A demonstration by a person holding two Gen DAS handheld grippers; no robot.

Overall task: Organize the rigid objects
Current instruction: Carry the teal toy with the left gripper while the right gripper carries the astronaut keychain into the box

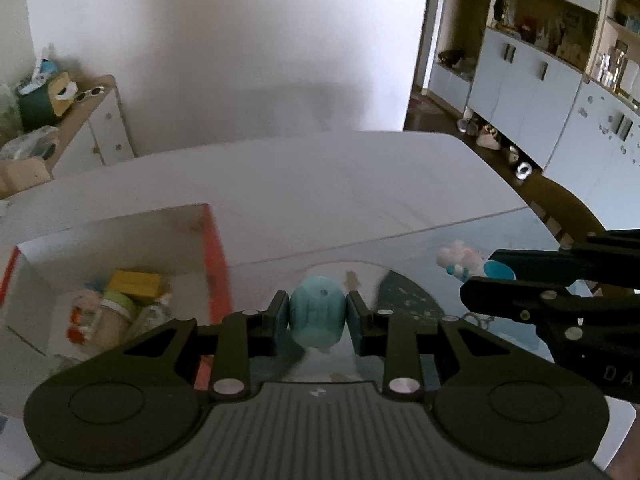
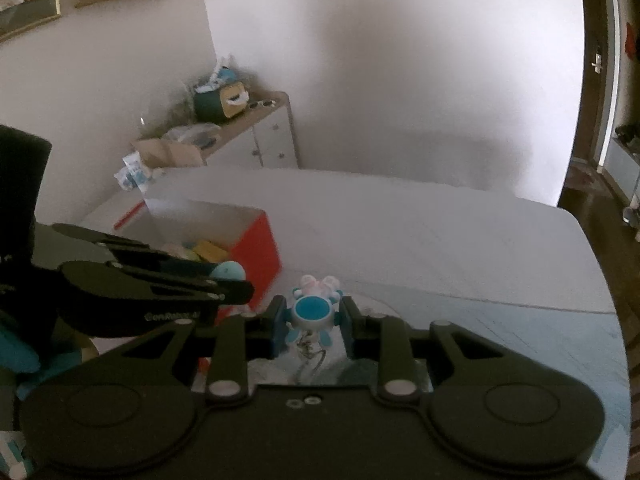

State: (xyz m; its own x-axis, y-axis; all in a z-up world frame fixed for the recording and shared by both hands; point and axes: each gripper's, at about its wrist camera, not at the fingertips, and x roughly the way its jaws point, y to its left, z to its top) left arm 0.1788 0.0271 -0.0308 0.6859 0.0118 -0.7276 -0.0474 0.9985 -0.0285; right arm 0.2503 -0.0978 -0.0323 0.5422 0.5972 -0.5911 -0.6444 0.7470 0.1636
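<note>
A carrying step appears to be in hand: two small items are held clear of the desk, each in its own tool, and neither is yet over the red-and-white box. The left tool is closed on a rounded teal object, which is pinched between the blue pads at the middle of the left wrist view. The right tool is closed on a small blue-and-white keychain figure, whose short chain is seen hanging below it. In the left wrist view the right tool enters from the right with the figure at its tip. The box is open-topped, stands on the desk to the left of both tools, and is already partly filled with a yellow block and several jar-like items that are too blurred to be named. The next move would seem to call for each tool to be brought over the open top, the left one being nearer, and for the jaws to be opened only once the item is inside the walls. On the side of the left tool a pale printed word beginning "Gen" can be seen in the right wrist view, the rest being too blurred; the letters "DA" are seen on the right tool in the left wrist view.
</note>
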